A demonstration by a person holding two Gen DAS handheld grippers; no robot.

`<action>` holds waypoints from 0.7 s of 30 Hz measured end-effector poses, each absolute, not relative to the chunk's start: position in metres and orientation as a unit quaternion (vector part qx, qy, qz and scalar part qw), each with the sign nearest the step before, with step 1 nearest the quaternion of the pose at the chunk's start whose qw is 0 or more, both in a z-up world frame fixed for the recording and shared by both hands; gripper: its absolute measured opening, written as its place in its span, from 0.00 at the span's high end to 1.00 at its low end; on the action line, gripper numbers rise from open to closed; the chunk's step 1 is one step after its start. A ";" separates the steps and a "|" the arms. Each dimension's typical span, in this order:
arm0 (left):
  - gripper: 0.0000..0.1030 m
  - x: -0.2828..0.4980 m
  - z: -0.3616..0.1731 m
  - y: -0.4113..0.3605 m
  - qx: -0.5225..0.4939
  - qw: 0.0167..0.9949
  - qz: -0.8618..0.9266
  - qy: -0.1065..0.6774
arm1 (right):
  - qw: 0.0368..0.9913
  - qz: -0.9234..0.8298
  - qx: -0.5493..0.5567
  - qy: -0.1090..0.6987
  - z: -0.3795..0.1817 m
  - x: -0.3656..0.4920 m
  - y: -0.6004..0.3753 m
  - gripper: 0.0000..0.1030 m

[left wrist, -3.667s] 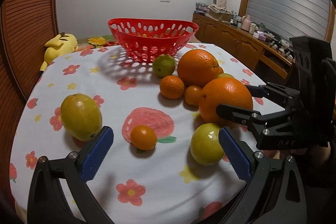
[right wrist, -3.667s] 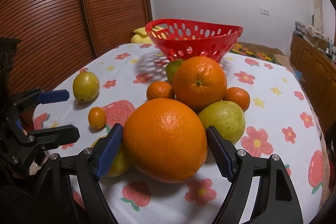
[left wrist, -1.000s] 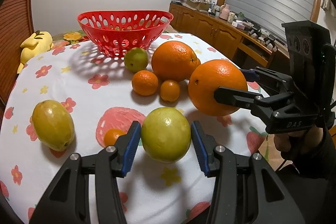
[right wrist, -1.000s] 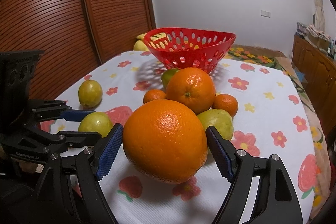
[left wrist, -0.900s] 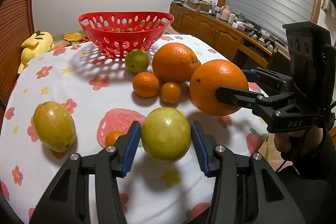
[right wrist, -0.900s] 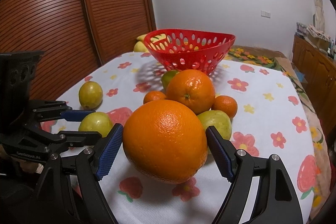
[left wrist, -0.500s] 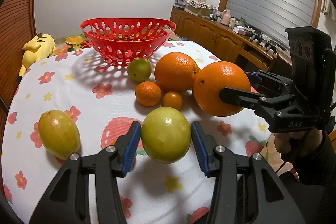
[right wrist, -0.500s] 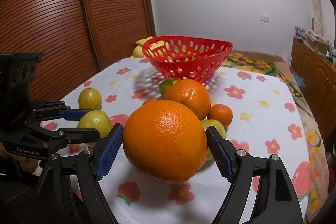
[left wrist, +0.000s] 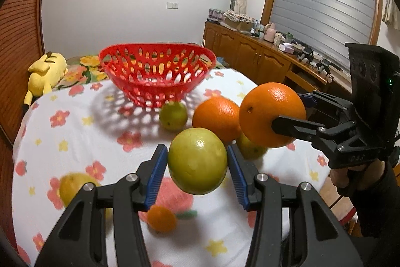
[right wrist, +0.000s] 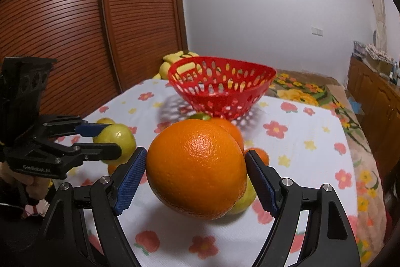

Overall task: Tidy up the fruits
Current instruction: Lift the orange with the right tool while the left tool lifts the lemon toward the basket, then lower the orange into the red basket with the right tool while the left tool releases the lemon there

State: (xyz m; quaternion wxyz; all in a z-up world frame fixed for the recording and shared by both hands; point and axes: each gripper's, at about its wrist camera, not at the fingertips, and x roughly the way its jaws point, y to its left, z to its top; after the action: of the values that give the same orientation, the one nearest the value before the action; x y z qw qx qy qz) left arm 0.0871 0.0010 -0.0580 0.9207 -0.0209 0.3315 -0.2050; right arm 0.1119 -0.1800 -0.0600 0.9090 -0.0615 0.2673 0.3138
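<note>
Blue-padded left gripper [left wrist: 197, 165] clamps a green fruit [left wrist: 197, 161] aloft; right gripper [right wrist: 196, 173] clamps an orange [right wrist: 196, 170]

Both fruits raised off the surface.
The left tool [left wrist: 197, 164] lifts the green fruit [left wrist: 197, 162]; the right tool [right wrist: 196, 173] lifts the large orange [right wrist: 197, 169].

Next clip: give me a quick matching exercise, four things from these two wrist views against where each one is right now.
Things:
1. big orange
2. green-yellow fruit
3. red basket
4. yellow plush toy

Places:
A. beyond the table's far left edge
B. clamped in the left gripper
C. standing at the far end of the table
D. clamped in the right gripper

Pairs: 1-D, 2-B, 3-C, 4-A
</note>
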 end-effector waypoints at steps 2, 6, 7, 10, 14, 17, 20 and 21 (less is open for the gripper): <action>0.54 0.094 -0.053 0.002 -0.020 0.922 -0.204 0.328 | 0.910 0.314 -0.066 0.264 -0.054 0.117 -0.179 0.21; 0.54 0.111 -0.043 0.006 -0.019 0.926 -0.200 0.320 | 0.910 0.315 -0.070 0.260 -0.045 0.129 -0.178 0.21; 0.54 0.115 -0.041 0.007 -0.019 0.927 -0.199 0.319 | 0.911 0.314 -0.072 0.259 -0.042 0.132 -0.178 0.21; 0.54 0.130 -0.034 0.009 -0.018 0.928 -0.196 0.315 | 0.911 0.315 -0.077 0.254 -0.033 0.141 -0.177 0.21; 0.54 0.151 -0.026 0.011 -0.017 0.930 -0.193 0.314 | 0.911 0.321 -0.082 0.247 -0.020 0.156 -0.174 0.21; 0.54 0.166 -0.023 0.015 -0.018 0.930 -0.189 0.315 | 0.910 0.324 -0.088 0.245 -0.013 0.170 -0.170 0.21; 0.54 0.180 -0.022 0.018 -0.019 0.930 -0.186 0.317 | 0.908 0.329 -0.094 0.244 -0.008 0.184 -0.166 0.21; 0.54 0.186 -0.022 0.019 -0.020 0.929 -0.184 0.319 | 0.906 0.331 -0.095 0.244 -0.006 0.189 -0.165 0.21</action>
State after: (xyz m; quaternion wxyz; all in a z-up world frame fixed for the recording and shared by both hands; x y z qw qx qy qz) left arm 0.1859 0.0189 -0.0224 0.9294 -0.0205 0.3191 -0.1845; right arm 0.1893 -0.1651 -0.0063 0.9064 -0.0954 0.2442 0.3312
